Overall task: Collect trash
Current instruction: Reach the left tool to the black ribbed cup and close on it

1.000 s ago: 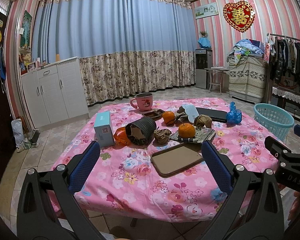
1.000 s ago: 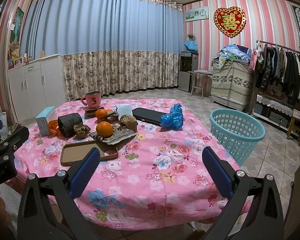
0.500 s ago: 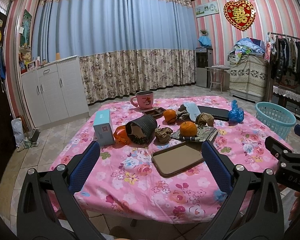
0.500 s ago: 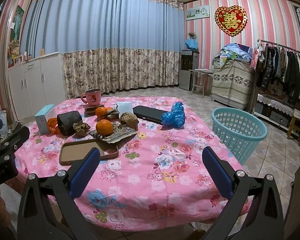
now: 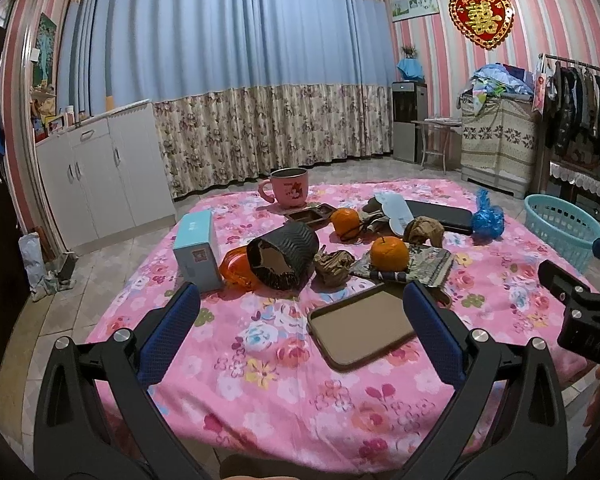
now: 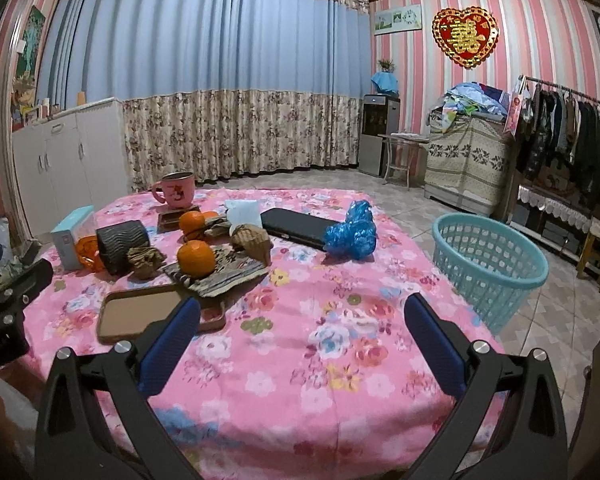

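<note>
On the pink floral table, trash lies among other items: a crumpled brown paper (image 5: 334, 266), a second brown wad (image 5: 422, 230), an orange plastic bag (image 5: 234, 268), a black ribbed cup (image 5: 284, 254) on its side and a blue plastic bag (image 5: 487, 218). My left gripper (image 5: 300, 312) is open over the near table edge, short of all of them. In the right wrist view the blue bag (image 6: 350, 234) lies ahead, and the teal basket (image 6: 488, 256) stands on the floor to the right. My right gripper (image 6: 302, 320) is open and holds nothing.
Two oranges (image 5: 388, 254) (image 5: 345, 220), a brown tray (image 5: 364, 328), a pink mug (image 5: 290, 194), a light blue box (image 5: 196, 250) and a flat black case (image 5: 440, 218) share the table. White cabinets (image 5: 100, 176) stand left, a clothes rack (image 6: 572, 144) right.
Both grippers have eased slightly closer to the table, so the objects look a bit larger. Both remain open; nothing on the table has moved.
</note>
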{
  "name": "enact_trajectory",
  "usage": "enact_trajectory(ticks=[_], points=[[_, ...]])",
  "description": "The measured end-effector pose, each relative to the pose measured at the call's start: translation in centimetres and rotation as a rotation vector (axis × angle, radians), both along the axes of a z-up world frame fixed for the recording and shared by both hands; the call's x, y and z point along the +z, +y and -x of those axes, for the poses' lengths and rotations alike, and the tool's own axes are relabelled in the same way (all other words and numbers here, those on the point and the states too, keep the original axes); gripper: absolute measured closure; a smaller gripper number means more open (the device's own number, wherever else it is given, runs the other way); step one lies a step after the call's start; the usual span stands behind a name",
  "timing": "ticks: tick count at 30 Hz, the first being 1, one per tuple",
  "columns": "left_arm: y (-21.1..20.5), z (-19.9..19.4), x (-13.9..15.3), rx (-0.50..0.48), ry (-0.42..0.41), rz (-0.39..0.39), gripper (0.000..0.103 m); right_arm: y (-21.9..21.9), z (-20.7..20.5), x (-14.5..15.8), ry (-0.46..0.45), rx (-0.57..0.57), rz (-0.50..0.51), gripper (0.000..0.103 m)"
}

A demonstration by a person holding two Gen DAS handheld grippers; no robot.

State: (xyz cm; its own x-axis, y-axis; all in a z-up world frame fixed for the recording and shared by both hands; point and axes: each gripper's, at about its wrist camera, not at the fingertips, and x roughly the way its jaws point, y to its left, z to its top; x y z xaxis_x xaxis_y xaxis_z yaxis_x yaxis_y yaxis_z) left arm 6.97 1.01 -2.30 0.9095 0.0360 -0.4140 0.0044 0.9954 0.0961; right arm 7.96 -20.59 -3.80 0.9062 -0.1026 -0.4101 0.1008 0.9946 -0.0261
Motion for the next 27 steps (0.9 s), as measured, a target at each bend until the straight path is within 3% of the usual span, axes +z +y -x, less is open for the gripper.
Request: enact_trajectory(ticks=[8,13,18,27], points=[[0.5,-5.2,-0.6,0.03,0.063,-0.022,0.005,-0.9,-3.8,-0.5,0.007,0.005,0.026,0.003],[1.1,-9.1,-0.9,0.022,0.125,0.039,0.005,-1.1,-6.0,-0.9,0.042,-0.004,0.073,0.003],[0.8,-12.1,-1.2,0.023,0.145,0.058,0.005,-2.5,-8.3,-1.0,0.073,-0.027,0.041,0.003],[0.4,-16.9,-1.4,0.1,0.197,0.093,0.006,-3.0,-10.8,-0.8,0.059,-0.013,0.042,0.003]])
